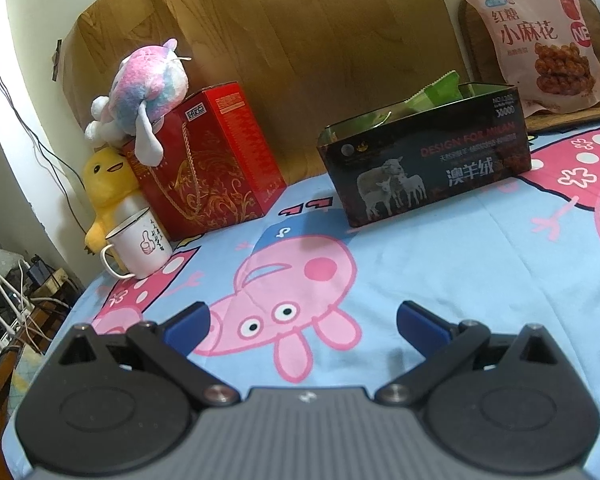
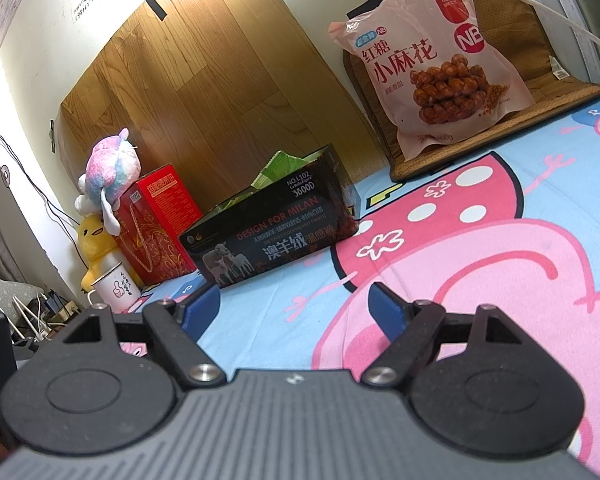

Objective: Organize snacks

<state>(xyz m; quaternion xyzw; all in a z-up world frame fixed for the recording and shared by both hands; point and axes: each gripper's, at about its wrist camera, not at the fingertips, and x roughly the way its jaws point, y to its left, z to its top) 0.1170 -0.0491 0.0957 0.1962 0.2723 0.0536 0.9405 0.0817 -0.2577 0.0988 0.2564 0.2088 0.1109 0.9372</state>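
Note:
A black open-topped box (image 1: 428,160) (image 2: 276,236) stands on the cartoon-print sheet, with green snack packets (image 1: 440,90) (image 2: 284,166) sticking out of it. A large pink snack bag (image 1: 540,36) (image 2: 432,60) leans upright against the wall on a brown mat, behind and to the right of the box. My left gripper (image 1: 302,320) hovers open over the sheet, well short of the box, nothing between its blue fingers. My right gripper (image 2: 294,304) is also open and empty, with the box just ahead on its left.
At the left stand a red gift box (image 1: 208,164) (image 2: 156,224) topped by a pastel plush toy (image 1: 140,88) (image 2: 110,170), a yellow plush duck (image 1: 104,192) (image 2: 94,246) and a white mug (image 1: 140,244) (image 2: 114,290). A wooden panel (image 1: 280,40) backs the bed. Cables hang past the left edge.

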